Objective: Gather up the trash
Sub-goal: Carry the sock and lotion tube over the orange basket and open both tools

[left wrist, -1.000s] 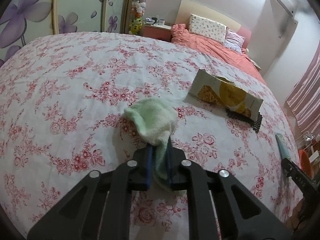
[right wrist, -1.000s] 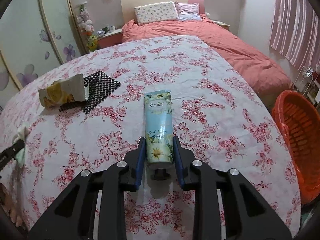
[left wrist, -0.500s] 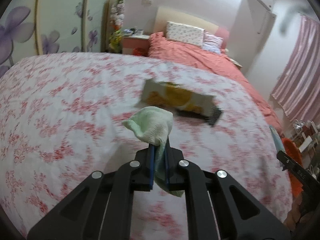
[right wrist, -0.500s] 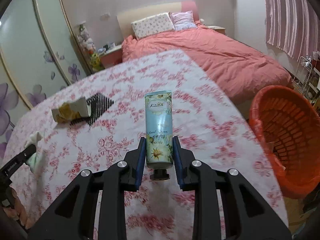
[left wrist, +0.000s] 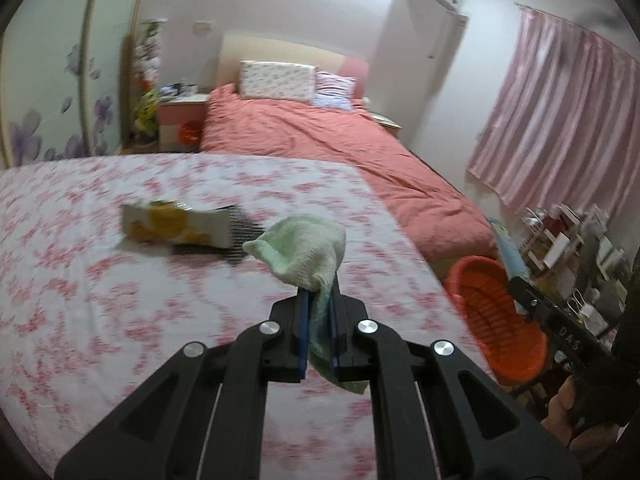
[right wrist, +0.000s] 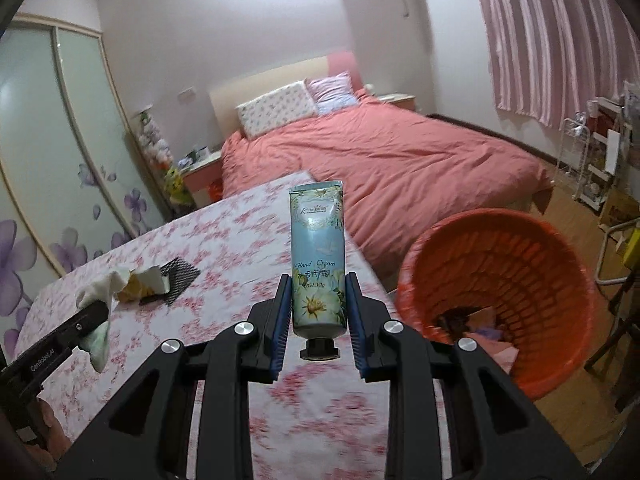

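My left gripper (left wrist: 318,330) is shut on a pale green sock (left wrist: 306,250) and holds it above the floral-cloth table (left wrist: 120,300). My right gripper (right wrist: 318,312) is shut on a light blue hand cream tube (right wrist: 318,256), cap toward me, raised above the table's right edge. An orange basket (right wrist: 500,280) stands on the floor to the right, with some scraps inside; it also shows in the left wrist view (left wrist: 492,316). A yellow-and-white snack wrapper (left wrist: 176,226) lies on a black mesh mat (left wrist: 236,240) on the table. The left gripper with the sock shows at the left of the right wrist view (right wrist: 94,316).
A bed with a salmon cover (right wrist: 392,168) stands beyond the table. Wardrobe doors with purple flowers (right wrist: 52,160) line the left wall. A rack of clutter (right wrist: 600,160) and pink curtains (right wrist: 560,32) are at the right.
Both grippers have lifted their objects off the table and swung right toward the orange basket, which now looms larger in both views. Both stay shut.
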`<move>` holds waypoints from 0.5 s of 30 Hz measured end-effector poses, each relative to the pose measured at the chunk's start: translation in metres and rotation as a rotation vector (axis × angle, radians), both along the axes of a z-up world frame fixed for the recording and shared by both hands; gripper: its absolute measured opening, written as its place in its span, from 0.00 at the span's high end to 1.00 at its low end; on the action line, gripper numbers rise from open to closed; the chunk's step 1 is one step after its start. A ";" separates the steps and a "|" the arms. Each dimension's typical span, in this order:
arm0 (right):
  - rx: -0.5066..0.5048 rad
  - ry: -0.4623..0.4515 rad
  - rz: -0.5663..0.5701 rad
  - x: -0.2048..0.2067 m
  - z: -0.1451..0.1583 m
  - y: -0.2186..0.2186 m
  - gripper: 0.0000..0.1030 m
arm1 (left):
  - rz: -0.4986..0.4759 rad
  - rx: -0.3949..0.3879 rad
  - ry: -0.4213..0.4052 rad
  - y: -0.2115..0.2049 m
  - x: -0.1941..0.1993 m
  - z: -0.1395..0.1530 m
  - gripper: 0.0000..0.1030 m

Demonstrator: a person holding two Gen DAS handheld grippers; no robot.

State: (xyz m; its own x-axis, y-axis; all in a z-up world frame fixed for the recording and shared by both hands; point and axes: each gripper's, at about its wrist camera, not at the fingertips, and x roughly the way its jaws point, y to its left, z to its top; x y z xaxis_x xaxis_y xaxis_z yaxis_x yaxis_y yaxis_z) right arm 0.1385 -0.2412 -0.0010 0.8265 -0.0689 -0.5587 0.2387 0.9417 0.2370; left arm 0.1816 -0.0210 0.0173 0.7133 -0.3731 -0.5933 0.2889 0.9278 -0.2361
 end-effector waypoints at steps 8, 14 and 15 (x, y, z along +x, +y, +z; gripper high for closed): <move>-0.026 -0.027 -0.086 -0.018 -0.001 -0.032 0.74 | -0.113 0.043 -0.022 -0.068 -0.011 0.005 0.91; 0.014 -0.050 -0.137 -0.032 -0.004 -0.066 0.74 | -0.216 0.014 -0.013 -0.109 -0.016 0.007 0.91; 0.019 -0.052 -0.143 -0.034 -0.004 -0.070 0.74 | -0.236 0.009 -0.013 -0.117 -0.016 0.007 0.91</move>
